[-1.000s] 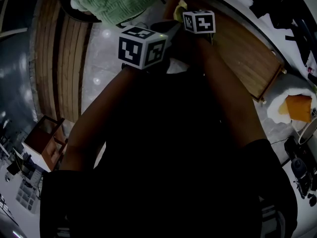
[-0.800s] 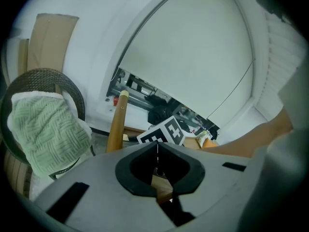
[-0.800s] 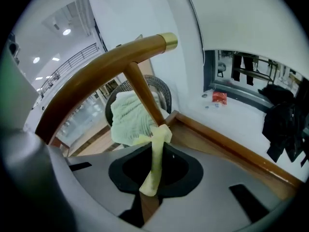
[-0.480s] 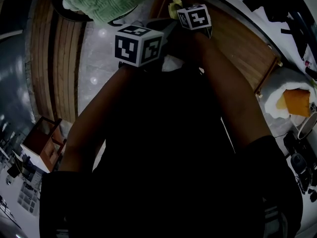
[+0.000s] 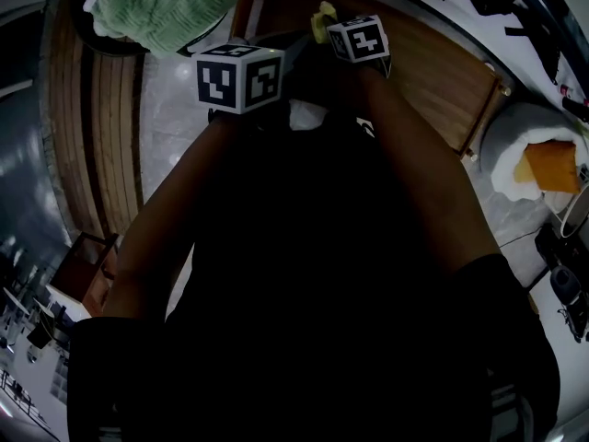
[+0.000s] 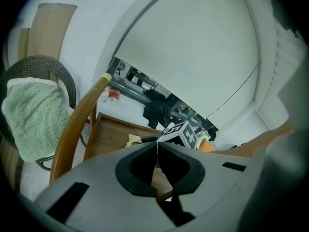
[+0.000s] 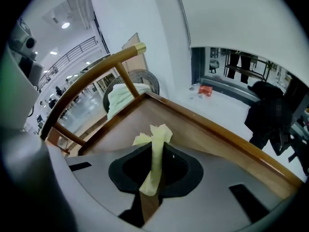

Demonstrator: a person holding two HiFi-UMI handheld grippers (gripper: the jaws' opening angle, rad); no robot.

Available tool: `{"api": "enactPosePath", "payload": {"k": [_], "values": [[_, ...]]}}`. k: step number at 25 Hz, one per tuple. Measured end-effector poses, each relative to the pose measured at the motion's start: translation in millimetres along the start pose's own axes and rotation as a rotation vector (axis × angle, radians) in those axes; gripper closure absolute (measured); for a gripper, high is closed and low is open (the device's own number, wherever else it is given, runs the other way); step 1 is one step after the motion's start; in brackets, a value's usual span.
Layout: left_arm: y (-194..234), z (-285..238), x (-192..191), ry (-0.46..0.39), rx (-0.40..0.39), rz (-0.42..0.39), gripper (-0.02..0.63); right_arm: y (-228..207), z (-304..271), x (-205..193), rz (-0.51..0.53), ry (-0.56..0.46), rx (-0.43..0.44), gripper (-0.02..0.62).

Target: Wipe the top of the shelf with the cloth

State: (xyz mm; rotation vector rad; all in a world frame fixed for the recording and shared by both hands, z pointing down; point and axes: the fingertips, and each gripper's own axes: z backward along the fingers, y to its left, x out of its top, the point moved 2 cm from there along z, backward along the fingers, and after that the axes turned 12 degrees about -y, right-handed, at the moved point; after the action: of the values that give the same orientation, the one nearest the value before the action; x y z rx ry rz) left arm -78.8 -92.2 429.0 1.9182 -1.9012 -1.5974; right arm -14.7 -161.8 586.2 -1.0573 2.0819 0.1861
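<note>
Fingers (image 7: 193,170) of the right gripper (image 7: 157,151) are pressed together on a pale yellow cloth (image 7: 159,132); a folded tuft stands out beyond the tips. The cloth is held over the wooden shelf top (image 7: 188,134), near the end by the curved rail (image 7: 91,76). Contact with the wood cannot be confirmed. The grip is judged suited to dragging the tuft across the surface.

Fingers (image 6: 123,170) of the left gripper (image 6: 157,146) are closed tip to tip on nothing. It is held just beside the right one, presumably kept out of the stroke.

The shelf top is bounded by a raised rim (image 7: 231,144), so strokes are expected to stop there. Bare wood is seen ahead of the tuft and along the rim. A green towel (image 6: 29,115) in a dark basket (image 6: 58,64) lies off the shelf.
</note>
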Motion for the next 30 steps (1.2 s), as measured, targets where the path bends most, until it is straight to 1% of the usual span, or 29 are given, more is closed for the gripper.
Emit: {"api": "enactPosePath", "payload": {"k": [3,6,7,10,12,15,21,23,30], "values": [[-11,-15,-7,0.021,-0.001,0.003,0.591,-18,20,-13,-0.020,0.009,-0.020,0.543],[-26,-29,-12,0.028,-0.032,0.078,0.591,-32,38,-22,-0.011,0.011,-0.023,0.541],[-32,-34,-13,0.027,-0.042,0.090,0.591,-38,43,-26,-0.009,0.009,-0.022,0.543],[-44,-44,-14,0.033,-0.047,0.074,0.591,-56,54,-43,-0.025,0.008,-0.015,0.543],[-48,-48,-15,0.034,-0.043,0.077,0.591,-67,63,-51,-0.033,0.007,-0.020,0.543],[-56,-54,-22,0.042,-0.033,0.069,0.591,-91,83,-62,-0.040,-0.003,-0.052,0.541],[-81,-71,-37,0.067,-0.033,0.052,0.591,-143,122,-83,-0.106,-0.012,-0.118,0.543],[-90,-78,-41,0.071,-0.039,0.045,0.591,-155,134,-87,-0.123,-0.008,-0.126,0.541],[-121,-97,-50,0.063,-0.042,0.037,0.591,-190,173,-106,-0.117,-0.015,-0.166,0.541]]}}
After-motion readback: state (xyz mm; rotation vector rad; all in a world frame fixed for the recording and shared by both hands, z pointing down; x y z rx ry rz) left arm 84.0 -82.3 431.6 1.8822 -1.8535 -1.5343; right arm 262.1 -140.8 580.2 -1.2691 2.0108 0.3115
